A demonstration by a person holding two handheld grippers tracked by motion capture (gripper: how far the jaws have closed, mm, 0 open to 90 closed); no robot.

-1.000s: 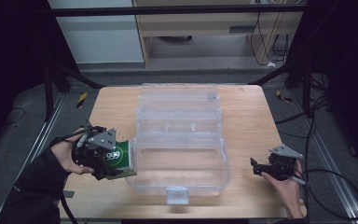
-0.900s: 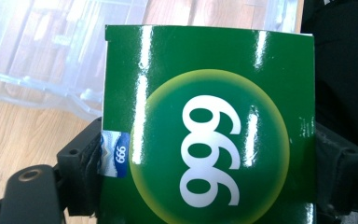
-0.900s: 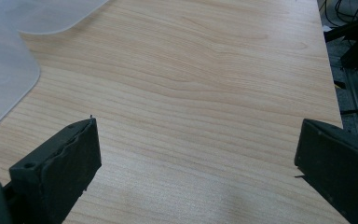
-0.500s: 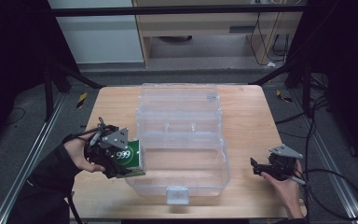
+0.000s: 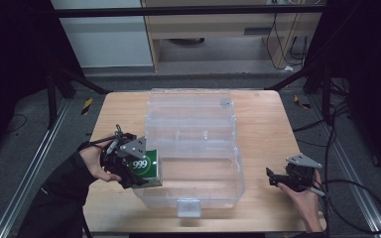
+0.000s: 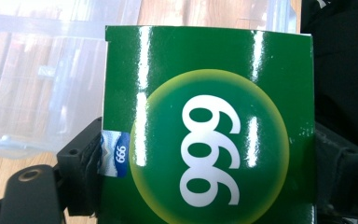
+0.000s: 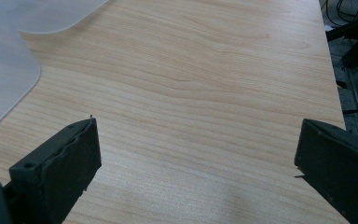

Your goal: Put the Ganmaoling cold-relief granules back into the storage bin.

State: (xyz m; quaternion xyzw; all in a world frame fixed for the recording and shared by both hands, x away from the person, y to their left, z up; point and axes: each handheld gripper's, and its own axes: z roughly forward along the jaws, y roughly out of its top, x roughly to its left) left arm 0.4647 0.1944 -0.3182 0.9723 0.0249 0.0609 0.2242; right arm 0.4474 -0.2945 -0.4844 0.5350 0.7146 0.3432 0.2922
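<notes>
Where left hand-held gripper (image 5: 141,174) clamps, glossy green box (image 6: 209,126), white 999

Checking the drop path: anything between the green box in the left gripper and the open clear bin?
Nothing visible. The left gripper holds the green box at the left wall of the clear bin, whose lid is open and whose near compartment looks empty.

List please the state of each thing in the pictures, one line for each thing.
Clear plastic storage box: lid open, inside looks empty.
Green glossy carton marked 999: held at the box's left wall, above the table.
Left gripper: shut on the carton.
Right gripper: open, empty, over the wooden table.
</notes>
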